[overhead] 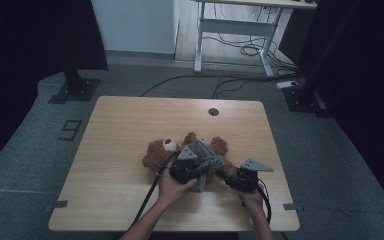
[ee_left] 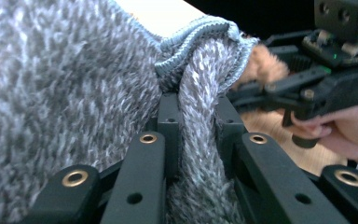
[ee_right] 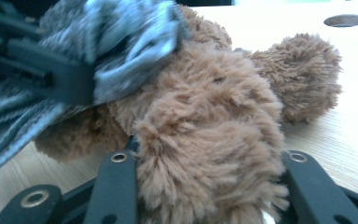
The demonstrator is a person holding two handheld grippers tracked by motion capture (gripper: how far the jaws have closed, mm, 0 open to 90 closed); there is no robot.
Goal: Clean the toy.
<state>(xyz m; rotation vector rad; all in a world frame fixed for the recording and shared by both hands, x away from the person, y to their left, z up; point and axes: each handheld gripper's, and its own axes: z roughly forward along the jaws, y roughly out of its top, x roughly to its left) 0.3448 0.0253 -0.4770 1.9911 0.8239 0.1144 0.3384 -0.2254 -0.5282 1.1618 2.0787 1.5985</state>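
Teddy bear under grey knit garment, mid-table, round hole beyond.

left tool jaws pinched nearly together, right tool jaws clamped; forearms reach in from bottom edge.

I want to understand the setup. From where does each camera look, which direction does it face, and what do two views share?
High view: above the person's side, facing forward and down on the table; both forearms and tools show.
Left gripper view: on the left tool, facing the grey knit garment it pinches.
Right gripper view: on the right tool, facing the teddy bear it grips.
Both gripper views share garment and bear.
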